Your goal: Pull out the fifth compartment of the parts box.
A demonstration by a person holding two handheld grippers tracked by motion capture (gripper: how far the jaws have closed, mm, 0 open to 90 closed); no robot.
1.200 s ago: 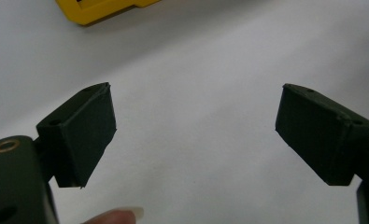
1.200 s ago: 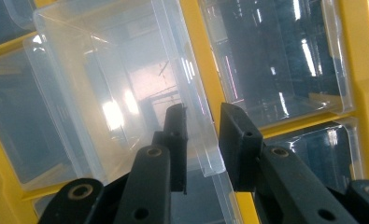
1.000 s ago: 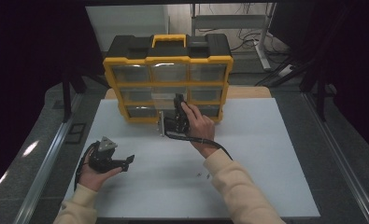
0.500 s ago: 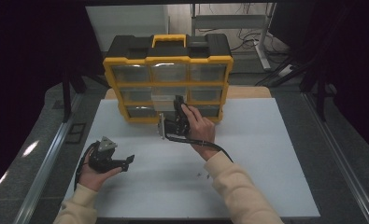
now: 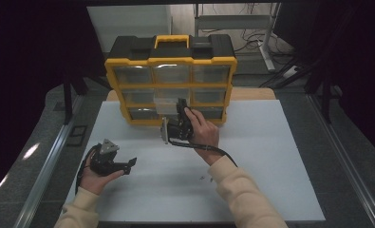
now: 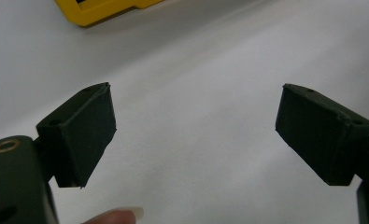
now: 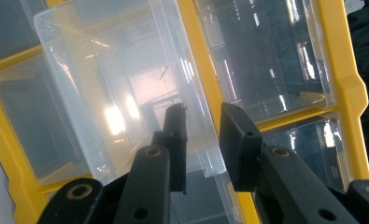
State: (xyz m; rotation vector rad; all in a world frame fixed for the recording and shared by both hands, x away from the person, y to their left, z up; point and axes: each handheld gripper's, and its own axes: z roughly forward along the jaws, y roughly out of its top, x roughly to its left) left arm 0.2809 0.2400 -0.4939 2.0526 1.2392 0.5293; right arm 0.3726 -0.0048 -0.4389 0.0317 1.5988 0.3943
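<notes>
A yellow and black organizer case stands upright at the back of the white table, its clear drawers facing me. One clear drawer in the middle column sticks partly out. My right gripper is at that drawer. In the right gripper view its jaws straddle the clear drawer's front wall, one jaw inside and one outside, shut on it. My left gripper rests in the hand low at the left of the table. Its jaws stand wide open over bare white surface, with nothing between them.
The white table top stretches out to the right and front of the case. A grey floor rail runs along the left edge. A metal shelf frame and cables stand behind the case. A corner of the yellow case lies ahead of the left jaws.
</notes>
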